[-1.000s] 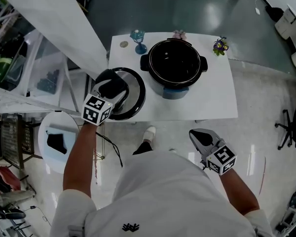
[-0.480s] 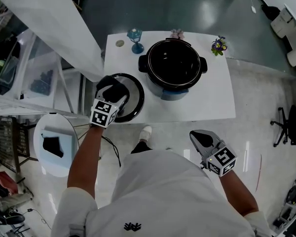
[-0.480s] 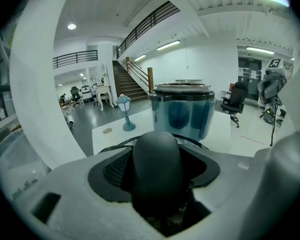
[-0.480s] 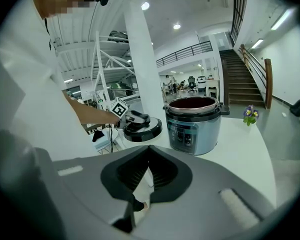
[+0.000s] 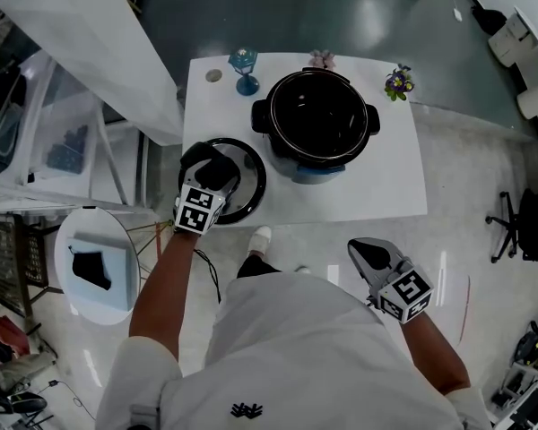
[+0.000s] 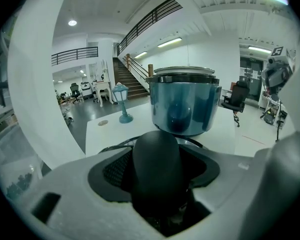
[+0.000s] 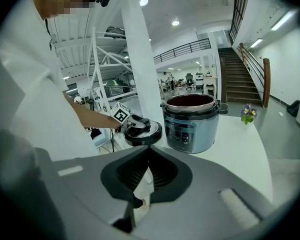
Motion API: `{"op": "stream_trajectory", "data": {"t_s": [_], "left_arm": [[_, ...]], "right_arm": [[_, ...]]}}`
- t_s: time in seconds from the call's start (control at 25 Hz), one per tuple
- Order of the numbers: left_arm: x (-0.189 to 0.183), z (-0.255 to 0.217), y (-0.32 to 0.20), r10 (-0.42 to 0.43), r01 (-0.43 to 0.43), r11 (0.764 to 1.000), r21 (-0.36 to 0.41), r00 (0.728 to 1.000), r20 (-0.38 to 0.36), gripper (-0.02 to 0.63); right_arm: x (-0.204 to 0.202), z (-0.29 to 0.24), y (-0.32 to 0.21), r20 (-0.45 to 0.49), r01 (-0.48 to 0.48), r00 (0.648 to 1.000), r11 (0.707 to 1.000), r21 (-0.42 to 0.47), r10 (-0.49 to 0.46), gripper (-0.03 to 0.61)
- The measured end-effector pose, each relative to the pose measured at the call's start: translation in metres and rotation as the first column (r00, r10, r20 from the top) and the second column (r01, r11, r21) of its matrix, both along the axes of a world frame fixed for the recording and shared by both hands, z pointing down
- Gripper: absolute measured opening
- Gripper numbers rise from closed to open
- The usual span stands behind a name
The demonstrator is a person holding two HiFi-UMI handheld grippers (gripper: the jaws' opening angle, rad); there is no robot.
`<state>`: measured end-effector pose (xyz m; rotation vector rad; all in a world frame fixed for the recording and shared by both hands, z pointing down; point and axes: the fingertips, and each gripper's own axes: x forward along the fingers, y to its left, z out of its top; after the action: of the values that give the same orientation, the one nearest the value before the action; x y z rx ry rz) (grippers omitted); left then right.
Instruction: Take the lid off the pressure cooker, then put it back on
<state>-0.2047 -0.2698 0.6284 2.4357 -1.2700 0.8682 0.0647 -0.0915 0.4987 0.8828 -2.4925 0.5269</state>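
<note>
Half done, I judge: my left gripper [image 5: 215,167] has its fingers clamped on the handle [image 6: 156,169] of the lid [image 5: 251,183], low at the tabletop [image 5: 390,182] beside the open pressure cooker [image 5: 318,119], my right gripper [image 5: 369,254] is pinched together and empty, and next comes lifting the lid squarely back on.

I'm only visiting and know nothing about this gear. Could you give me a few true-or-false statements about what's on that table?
1. The pressure cooker stands open, with no lid on it. True.
2. The left gripper is closed on the lid's black handle. True.
3. The right gripper holds the blue goblet. False: it is shut and empty, off the table; the goblet stands at the far left corner.
4. The purple flowers sit inside the cooker. False: the flowers stand on the table beside it.
</note>
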Motion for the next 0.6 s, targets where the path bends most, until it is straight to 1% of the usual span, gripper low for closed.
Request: {"op": "stream_trajectory", "data": {"t_s": [0.16,0.36,0.6], "left_arm": [[0.003,0.010,-0.001,0.000,0.000,1.000,-0.006,1.000,-0.006,0.291],[0.003,0.022,-0.003,-0.002,0.002,1.000,-0.012,1.000,0.004,0.291],[0.006,0.024,-0.006,-0.013,0.013,1.000,0.005,1.000,-0.007,0.293]], "right_arm": [[-0.001,0.001,-0.001,-0.008,0.000,1.000,1.000,-0.007,0.000,0.014],[-0.002,0.004,-0.004,-0.015,-0.007,1.000,1.000,-0.018,0.007,0.014],[-0.001,0.007,-0.006,-0.023,-0.005,1.000,0.999,-0.033,0.004,0.014]]}}
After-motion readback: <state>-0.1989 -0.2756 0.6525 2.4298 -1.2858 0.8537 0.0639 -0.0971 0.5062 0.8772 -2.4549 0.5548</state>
